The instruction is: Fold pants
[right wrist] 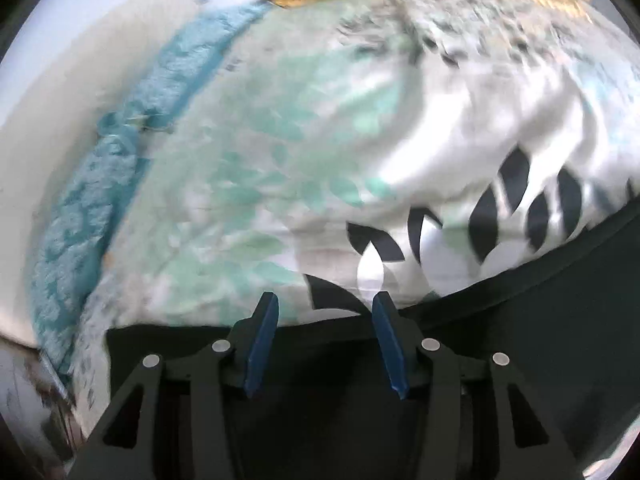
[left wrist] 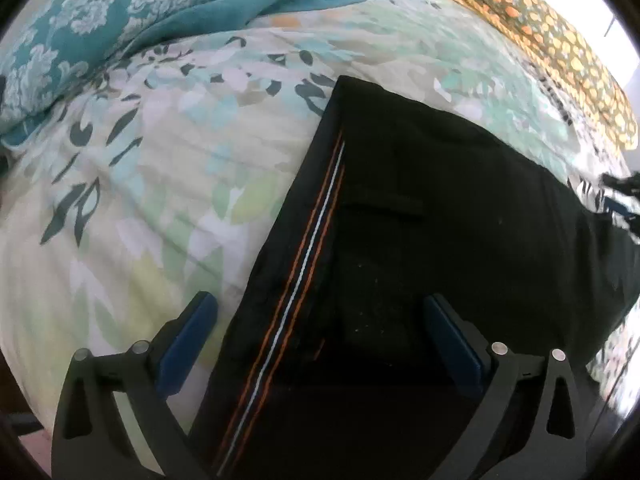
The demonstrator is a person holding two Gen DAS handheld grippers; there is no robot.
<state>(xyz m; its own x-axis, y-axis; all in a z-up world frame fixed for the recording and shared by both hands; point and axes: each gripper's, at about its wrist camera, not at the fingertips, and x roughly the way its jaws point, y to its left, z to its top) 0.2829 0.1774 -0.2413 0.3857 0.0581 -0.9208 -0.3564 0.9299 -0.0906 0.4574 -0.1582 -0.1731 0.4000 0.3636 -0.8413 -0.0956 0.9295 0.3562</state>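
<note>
Black pants (left wrist: pixel 440 200) with an orange and white side stripe (left wrist: pixel 316 232) lie flat on the bed, folded into a broad band. My left gripper (left wrist: pixel 320 298) hangs over them, pointing steeply down, open wide. Its left finger is over the bedspread and its right finger over the black cloth, with the striped edge between them and untouched. In the blurred right wrist view the pants (right wrist: pixel 520 320) fill the bottom. My right gripper (right wrist: pixel 325 296) is open above their far edge, with nothing between its blue pads (right wrist: pixel 260 344).
The bed has a pale floral bedspread (left wrist: pixel 160 200). A teal flowered blanket (left wrist: pixel 120 12) is bunched at the far left, and an orange-dotted pillow (left wrist: pixel 552 48) lies at the far right. The bed's edge and a pale wall (right wrist: pixel 48 100) show at left in the right wrist view.
</note>
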